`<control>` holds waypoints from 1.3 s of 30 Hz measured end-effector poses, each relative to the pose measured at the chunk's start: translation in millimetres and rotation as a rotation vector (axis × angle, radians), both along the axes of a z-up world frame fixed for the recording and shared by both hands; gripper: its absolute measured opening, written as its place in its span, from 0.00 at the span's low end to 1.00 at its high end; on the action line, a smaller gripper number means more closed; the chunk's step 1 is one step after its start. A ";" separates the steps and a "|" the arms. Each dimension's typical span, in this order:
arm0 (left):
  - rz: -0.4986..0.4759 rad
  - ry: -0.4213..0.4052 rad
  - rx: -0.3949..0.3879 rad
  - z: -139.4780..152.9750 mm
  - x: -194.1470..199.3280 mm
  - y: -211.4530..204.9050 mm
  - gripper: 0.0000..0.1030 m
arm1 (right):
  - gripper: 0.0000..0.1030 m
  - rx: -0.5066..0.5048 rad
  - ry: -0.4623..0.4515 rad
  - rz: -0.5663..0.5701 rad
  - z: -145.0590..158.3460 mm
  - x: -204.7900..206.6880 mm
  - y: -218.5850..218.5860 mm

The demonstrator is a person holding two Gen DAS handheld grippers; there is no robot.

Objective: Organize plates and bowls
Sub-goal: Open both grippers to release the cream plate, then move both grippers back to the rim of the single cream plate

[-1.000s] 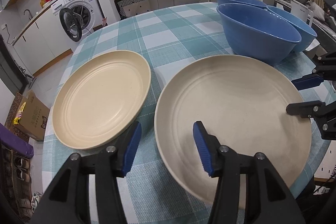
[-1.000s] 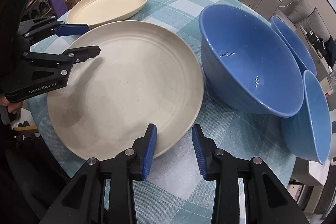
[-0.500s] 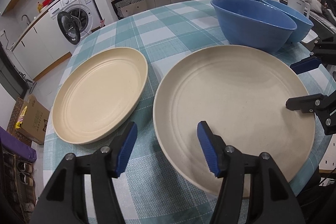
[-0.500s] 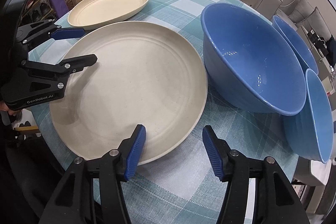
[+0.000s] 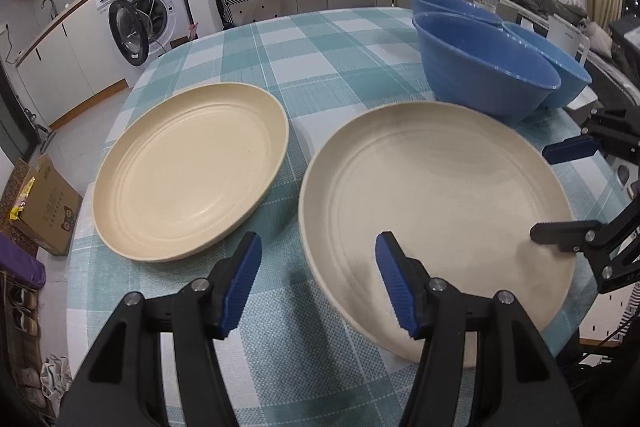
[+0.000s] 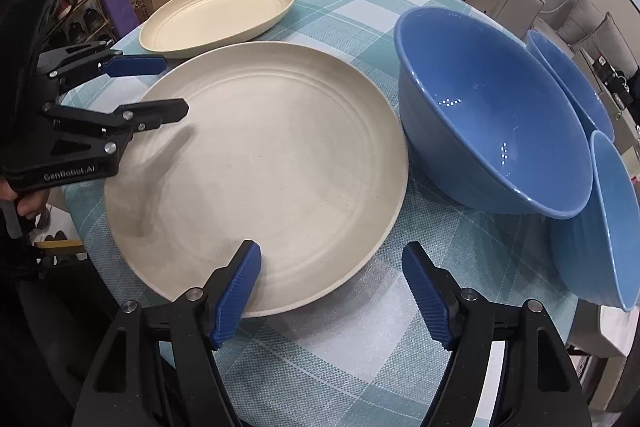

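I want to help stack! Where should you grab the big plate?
Grip the big plate by its raised rim, one finger inside and one outside. Coming from the table-edge side looks best: there the rim slightly overhangs the table, while the blue bowl crowds the far side.

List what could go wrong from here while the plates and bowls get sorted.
1. The big plate lies close to the table's near edge; a clumsy lift could tip it off.
2. Both grippers straddle its rim unclamped: the left gripper is open, the right gripper is opening. A lift now would slip.
3. The big bowl sits beside the plate, two bowls leaning on it; swinging the plate could knock them.
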State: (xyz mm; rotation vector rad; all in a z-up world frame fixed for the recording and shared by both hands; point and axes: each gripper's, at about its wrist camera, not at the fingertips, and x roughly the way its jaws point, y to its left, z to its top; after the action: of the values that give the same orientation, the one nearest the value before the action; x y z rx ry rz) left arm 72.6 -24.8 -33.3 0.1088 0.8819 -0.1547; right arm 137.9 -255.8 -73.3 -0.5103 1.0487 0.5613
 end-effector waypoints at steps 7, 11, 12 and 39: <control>0.070 -0.106 -0.036 30.8 -9.9 20.6 0.90 | 0.84 0.058 -0.039 0.009 22.5 -3.6 1.9; 0.099 -0.147 -0.039 48.3 -11.9 32.8 0.95 | 0.91 0.115 -0.056 0.006 38.6 -1.1 2.2; 0.111 -0.157 -0.041 52.3 -11.9 36.2 0.99 | 0.92 0.129 -0.061 0.003 42.8 0.0 2.5; 0.347 -0.267 -0.066 94.6 5.2 107.1 1.00 | 0.99 0.364 -0.136 -0.082 106.2 56.4 44.1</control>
State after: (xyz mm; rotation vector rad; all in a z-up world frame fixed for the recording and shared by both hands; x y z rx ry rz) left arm 77.8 82.2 61.3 -0.0848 0.6169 0.1523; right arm 194.3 -211.7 33.0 -0.1815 0.8104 0.6193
